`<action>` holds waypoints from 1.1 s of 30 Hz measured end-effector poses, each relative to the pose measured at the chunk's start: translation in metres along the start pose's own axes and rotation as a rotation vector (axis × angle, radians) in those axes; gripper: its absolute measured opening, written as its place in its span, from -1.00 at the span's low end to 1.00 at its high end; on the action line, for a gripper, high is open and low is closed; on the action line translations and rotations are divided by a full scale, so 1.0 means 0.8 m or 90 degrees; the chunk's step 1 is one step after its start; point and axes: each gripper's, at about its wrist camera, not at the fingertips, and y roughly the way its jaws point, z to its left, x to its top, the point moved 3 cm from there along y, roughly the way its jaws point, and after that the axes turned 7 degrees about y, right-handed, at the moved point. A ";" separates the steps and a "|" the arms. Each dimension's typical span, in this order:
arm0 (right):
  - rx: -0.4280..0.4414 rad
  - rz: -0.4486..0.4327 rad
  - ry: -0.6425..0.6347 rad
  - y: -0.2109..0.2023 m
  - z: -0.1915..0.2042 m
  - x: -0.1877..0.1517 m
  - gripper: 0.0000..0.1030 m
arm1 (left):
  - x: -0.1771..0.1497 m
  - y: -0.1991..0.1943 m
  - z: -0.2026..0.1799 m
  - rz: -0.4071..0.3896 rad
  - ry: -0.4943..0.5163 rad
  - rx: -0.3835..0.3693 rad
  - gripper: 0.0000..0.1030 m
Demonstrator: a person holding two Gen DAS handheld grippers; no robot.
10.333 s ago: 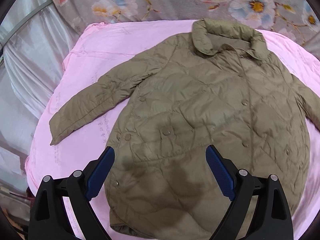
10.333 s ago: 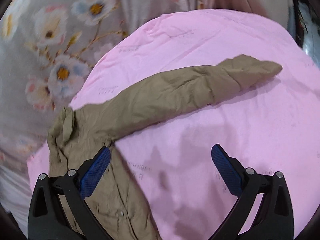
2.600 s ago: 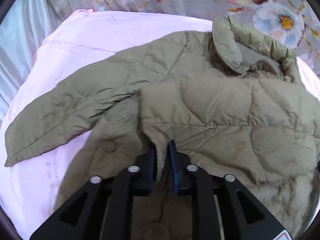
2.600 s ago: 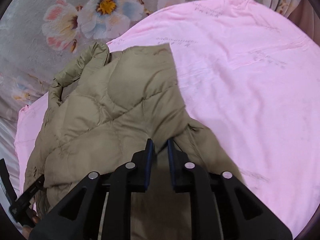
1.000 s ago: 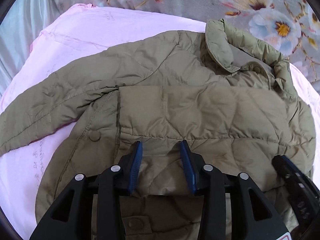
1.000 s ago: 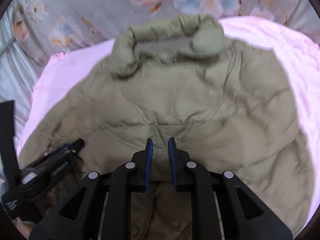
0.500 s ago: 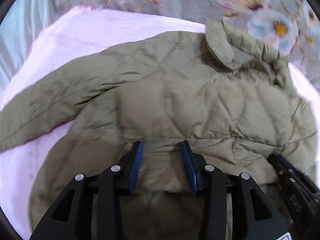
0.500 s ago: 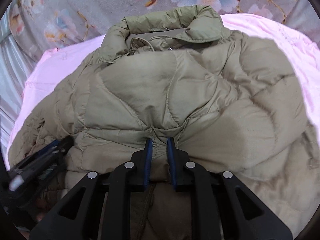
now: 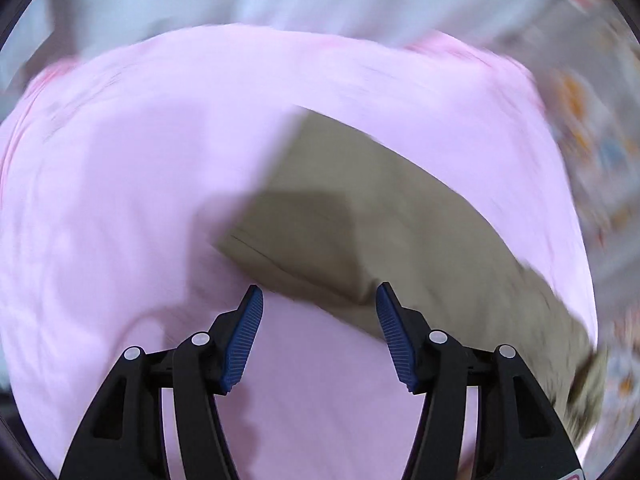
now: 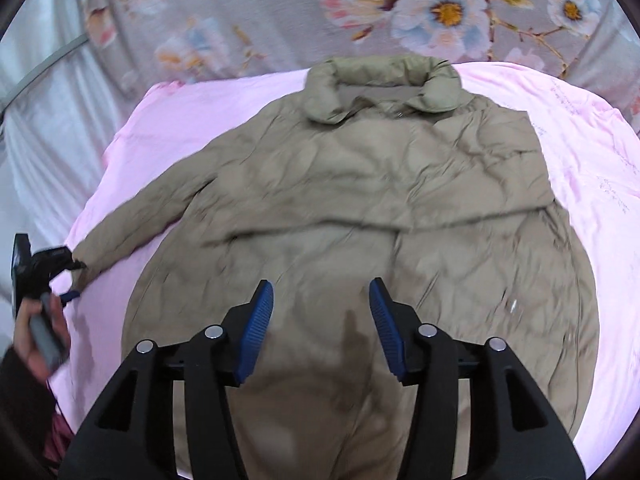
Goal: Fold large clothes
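Note:
An olive quilted coat (image 10: 360, 208) lies front up on the pink sheet (image 10: 592, 152), collar at the far end. Its right sleeve is folded across the chest (image 10: 480, 176). Its left sleeve (image 10: 152, 220) still stretches out to the left. My right gripper (image 10: 320, 320) is open and empty above the coat's lower part. In the left wrist view, my left gripper (image 9: 318, 328) is open and empty, just short of the left sleeve's cuff (image 9: 304, 236). The left gripper also shows in the right wrist view (image 10: 44, 264), held at the sleeve's cuff end.
A grey floral cloth (image 10: 400, 12) hangs behind the bed. Pale curtain fabric (image 10: 44, 120) runs along the left side. The pink sheet (image 9: 120, 220) spreads wide around the sleeve in the left wrist view, which is blurred by motion.
Both grippers have let go of the folded sleeve and opened. The left gripper has swung left to the outstretched sleeve's cuff. The right gripper has pulled back above the coat's lower part.

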 end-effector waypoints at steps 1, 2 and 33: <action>0.002 0.008 0.002 0.000 0.003 -0.008 -0.03 | 0.006 0.004 0.012 0.003 -0.021 -0.002 0.09; 0.003 0.019 0.005 0.000 0.006 -0.015 -0.03 | 0.012 0.010 0.024 0.006 -0.048 -0.013 0.09; -0.062 -0.046 0.097 -0.083 -0.080 -0.029 0.07 | -0.202 -0.280 -0.495 -0.124 0.554 -0.398 -0.99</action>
